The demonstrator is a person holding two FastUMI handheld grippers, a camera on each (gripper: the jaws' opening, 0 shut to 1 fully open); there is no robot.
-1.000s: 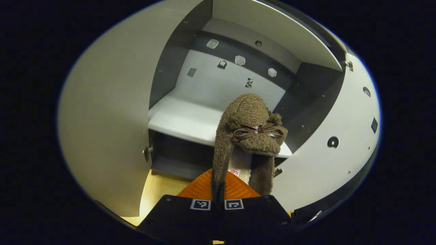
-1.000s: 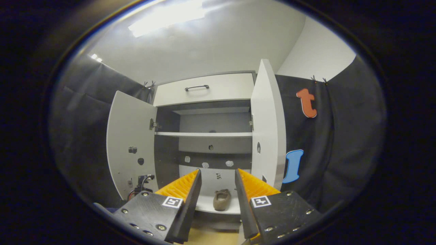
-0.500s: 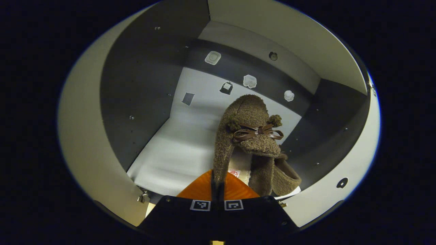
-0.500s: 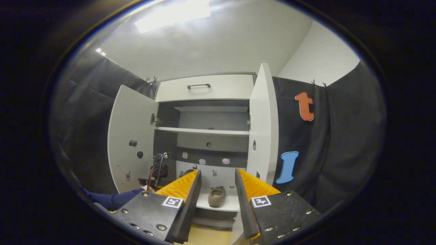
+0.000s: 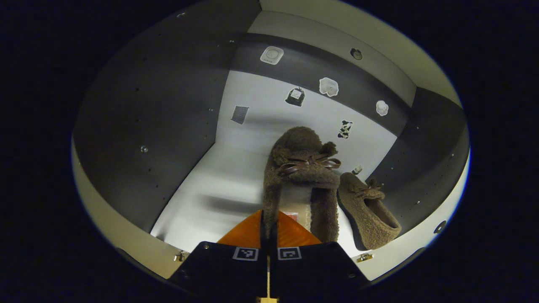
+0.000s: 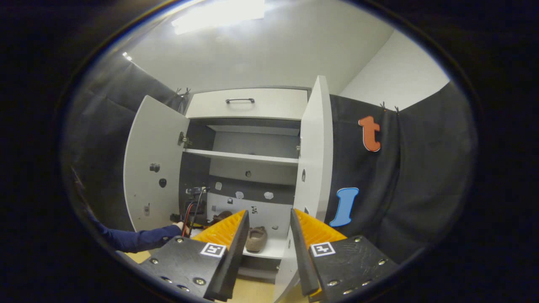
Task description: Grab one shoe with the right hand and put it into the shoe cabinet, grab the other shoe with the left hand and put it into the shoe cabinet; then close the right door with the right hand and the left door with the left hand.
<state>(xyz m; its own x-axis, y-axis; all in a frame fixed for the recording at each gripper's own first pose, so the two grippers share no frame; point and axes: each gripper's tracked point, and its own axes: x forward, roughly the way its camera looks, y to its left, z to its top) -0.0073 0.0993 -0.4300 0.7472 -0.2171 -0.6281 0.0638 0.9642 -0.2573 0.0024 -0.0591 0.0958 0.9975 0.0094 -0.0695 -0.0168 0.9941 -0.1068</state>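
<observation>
My left gripper (image 5: pixel 268 221) is shut on the side wall of a brown fuzzy shoe (image 5: pixel 301 166) with a bow, held inside the cabinet above the white lower shelf (image 5: pixel 210 189). The other brown shoe (image 5: pixel 368 206) lies on that shelf just to its right. In the right gripper view, my right gripper (image 6: pixel 268 235) is open and holds nothing, back from the cabinet. Beyond it I see the resting shoe (image 6: pixel 255 238), the held shoe (image 6: pixel 221 217) and the left gripper (image 6: pixel 193 206) inside the cabinet. The left door (image 6: pixel 153 168) and right door (image 6: pixel 313 147) both stand open.
A person's dark blue sleeve (image 6: pixel 134 237) reaches in past the left door. An upper shelf (image 6: pixel 244 156) and a drawer with a handle (image 6: pixel 240 101) sit above. The dark side walls (image 5: pixel 160 126) of the cabinet flank the shelf. Light wooden floor (image 6: pixel 252 292) lies below.
My left gripper has gone deeper into the cabinet with the shoe, and the other shoe has come into view on its right. The right gripper stays open and has shifted slightly.
</observation>
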